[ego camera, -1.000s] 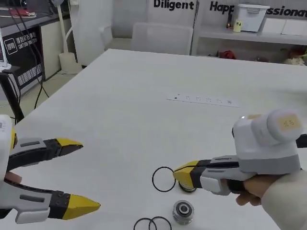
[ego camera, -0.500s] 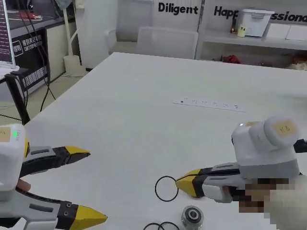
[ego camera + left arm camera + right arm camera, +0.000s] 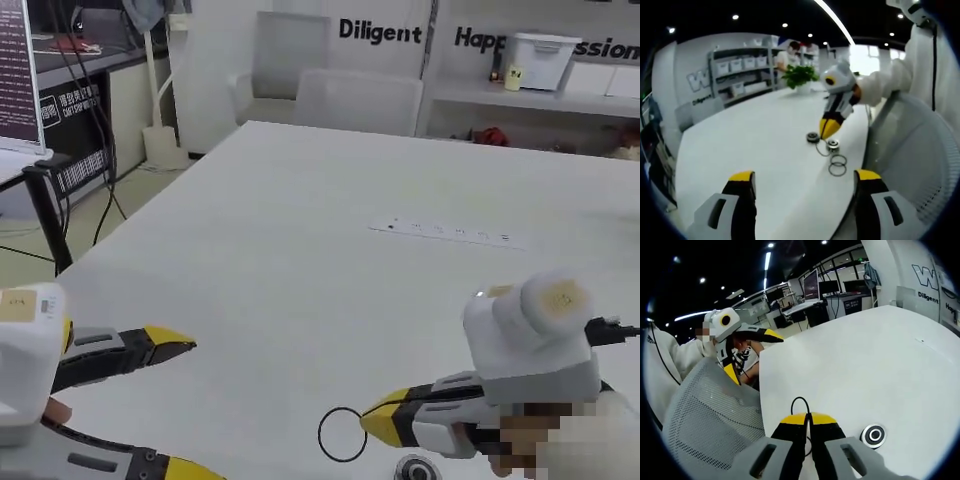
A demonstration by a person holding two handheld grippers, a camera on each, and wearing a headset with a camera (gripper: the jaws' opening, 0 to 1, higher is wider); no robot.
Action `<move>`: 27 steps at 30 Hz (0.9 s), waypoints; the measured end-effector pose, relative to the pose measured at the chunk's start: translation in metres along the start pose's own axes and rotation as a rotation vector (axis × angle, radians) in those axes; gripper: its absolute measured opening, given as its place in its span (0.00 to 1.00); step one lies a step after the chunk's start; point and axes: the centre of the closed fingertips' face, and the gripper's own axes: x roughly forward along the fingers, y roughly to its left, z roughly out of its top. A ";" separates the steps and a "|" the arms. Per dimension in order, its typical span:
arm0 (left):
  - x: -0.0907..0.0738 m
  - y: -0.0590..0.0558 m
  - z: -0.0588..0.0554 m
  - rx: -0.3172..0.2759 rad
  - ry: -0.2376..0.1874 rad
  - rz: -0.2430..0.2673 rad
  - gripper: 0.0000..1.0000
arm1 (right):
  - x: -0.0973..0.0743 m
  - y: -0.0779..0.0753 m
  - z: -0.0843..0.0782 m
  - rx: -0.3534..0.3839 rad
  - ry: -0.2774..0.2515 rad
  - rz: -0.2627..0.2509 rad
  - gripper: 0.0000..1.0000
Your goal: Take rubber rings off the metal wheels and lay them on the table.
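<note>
so the left gripper (image 3: 193,408) sits near left with its jaws spread wide, pointing right, and a bit of the left hand (image 3: 55,410) peeks out under its body. The right gripper (image 3: 368,421) is low on the near right, pointing left, tips angled down, jaws pressed together on what looks like the edge of a rubber ring (image 3: 320,435). A white sleeve (image 3: 610,442) trails behind it
</note>
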 end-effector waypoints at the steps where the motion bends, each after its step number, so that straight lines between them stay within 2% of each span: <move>1: 0.001 0.000 0.000 0.000 0.000 0.000 0.82 | 0.002 0.000 -0.003 0.001 0.009 0.003 0.00; 9: 0.004 -0.004 -0.001 0.002 0.005 -0.013 0.81 | 0.013 0.000 -0.019 -0.011 0.052 -0.005 0.00; 16: 0.003 -0.006 0.000 0.001 -0.002 -0.006 0.81 | 0.020 -0.007 -0.028 -0.009 0.057 -0.042 0.00; 27: -0.001 -0.008 -0.003 -0.005 0.003 0.014 0.81 | 0.025 -0.009 -0.040 -0.018 0.084 -0.048 0.02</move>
